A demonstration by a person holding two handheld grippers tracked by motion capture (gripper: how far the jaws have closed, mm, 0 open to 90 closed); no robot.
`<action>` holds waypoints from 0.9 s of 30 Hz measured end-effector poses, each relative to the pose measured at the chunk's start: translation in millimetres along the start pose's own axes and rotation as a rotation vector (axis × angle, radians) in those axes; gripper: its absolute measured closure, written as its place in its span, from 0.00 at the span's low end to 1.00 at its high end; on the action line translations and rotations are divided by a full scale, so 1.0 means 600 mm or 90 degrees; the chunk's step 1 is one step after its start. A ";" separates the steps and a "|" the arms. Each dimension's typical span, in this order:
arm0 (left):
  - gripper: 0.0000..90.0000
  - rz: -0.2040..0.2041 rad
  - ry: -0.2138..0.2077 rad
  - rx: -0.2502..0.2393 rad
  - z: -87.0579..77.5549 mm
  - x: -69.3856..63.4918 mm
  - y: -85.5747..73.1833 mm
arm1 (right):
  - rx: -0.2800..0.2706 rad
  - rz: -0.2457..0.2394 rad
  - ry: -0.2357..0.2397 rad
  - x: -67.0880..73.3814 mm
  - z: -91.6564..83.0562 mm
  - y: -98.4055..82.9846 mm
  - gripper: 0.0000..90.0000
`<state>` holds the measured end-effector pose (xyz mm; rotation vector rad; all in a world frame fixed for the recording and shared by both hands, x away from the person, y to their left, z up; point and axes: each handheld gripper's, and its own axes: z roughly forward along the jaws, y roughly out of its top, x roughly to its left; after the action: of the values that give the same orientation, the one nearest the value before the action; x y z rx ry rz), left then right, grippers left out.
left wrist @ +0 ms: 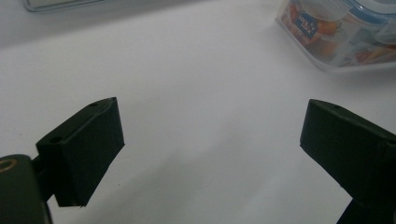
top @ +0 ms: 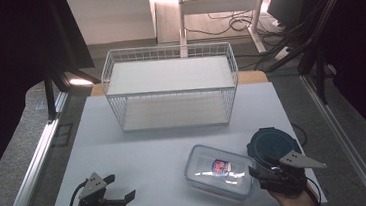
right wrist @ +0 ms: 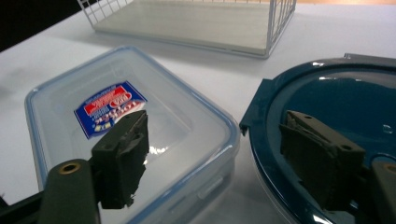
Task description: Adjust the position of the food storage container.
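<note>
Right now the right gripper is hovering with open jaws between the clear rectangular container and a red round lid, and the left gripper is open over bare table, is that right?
Not quite: the round lid is dark blue, not red, as the right gripper view shows. The rest holds: the right gripper hovers open between it and the clear rectangular container, and the left gripper is open over bare table.

The white table (top: 140, 157) is carrying a wire rack (top: 171, 86) at its far edge — a clear container (top: 220, 171) and dark round lid (top: 271, 144) are lying by its near right corner.
</note>
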<state>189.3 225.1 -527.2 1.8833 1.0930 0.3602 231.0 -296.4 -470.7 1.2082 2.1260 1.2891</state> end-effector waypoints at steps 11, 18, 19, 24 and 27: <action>0.05 0.011 -0.012 -0.011 0.000 -0.004 0.001 | 0.052 -0.039 0.003 0.007 -0.021 0.000 0.83; 0.06 0.014 -0.009 -0.009 0.001 -0.005 0.001 | 0.096 -0.038 0.026 0.004 -0.023 -0.013 0.99; 0.06 0.017 -0.005 -0.013 0.000 -0.006 0.001 | 0.102 -0.043 0.028 0.011 -0.024 -0.017 0.99; 0.07 0.016 -0.004 -0.022 -0.002 -0.006 0.002 | 0.125 -0.043 0.025 0.017 -0.014 -0.025 0.99; 0.07 0.015 -0.004 -0.022 -0.002 -0.006 0.003 | 0.116 -0.038 0.027 0.017 -0.012 -0.024 0.99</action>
<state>187.4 222.7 -524.7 1.8670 1.0548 0.3837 213.5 -295.1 -477.9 1.1862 2.3340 1.1251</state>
